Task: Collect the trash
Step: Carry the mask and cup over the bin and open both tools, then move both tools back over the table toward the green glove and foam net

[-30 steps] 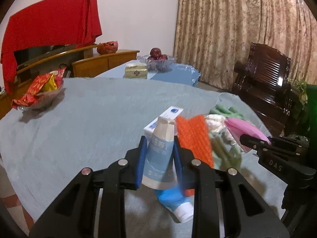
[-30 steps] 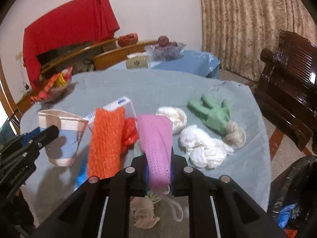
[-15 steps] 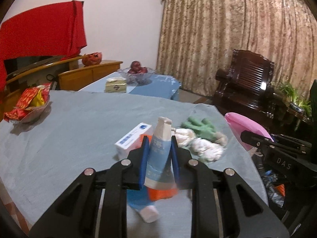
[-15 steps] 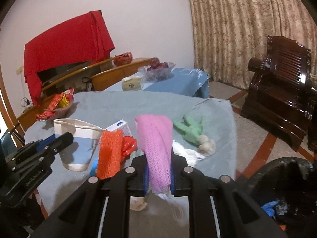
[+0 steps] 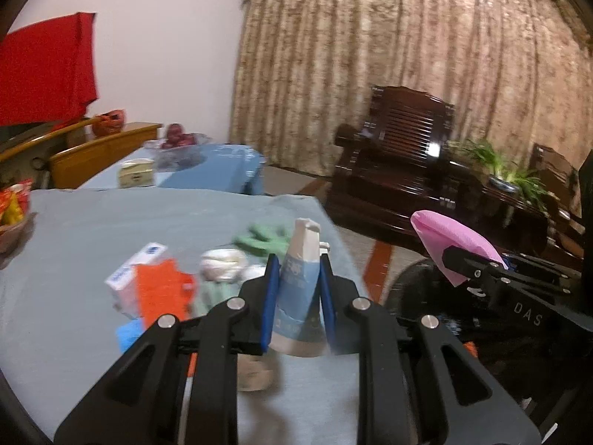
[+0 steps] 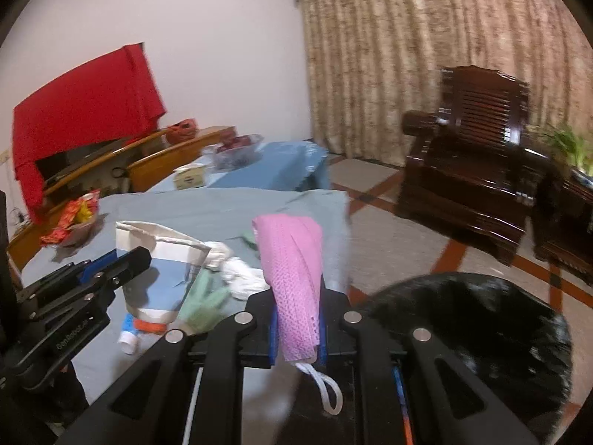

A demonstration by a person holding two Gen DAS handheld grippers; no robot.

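Pink mesh pouch (image 6: 294, 289) pinched between fingers (image 6: 321, 330)

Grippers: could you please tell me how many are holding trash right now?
2. The left gripper is shut on the paper cup; the right gripper is shut on the pink mesh, near the black bag.

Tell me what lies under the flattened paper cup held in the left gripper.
Under the paper cup, a blue tube with a white cap and an orange-red piece show on the grey tablecloth. The cup covers the rest of them.
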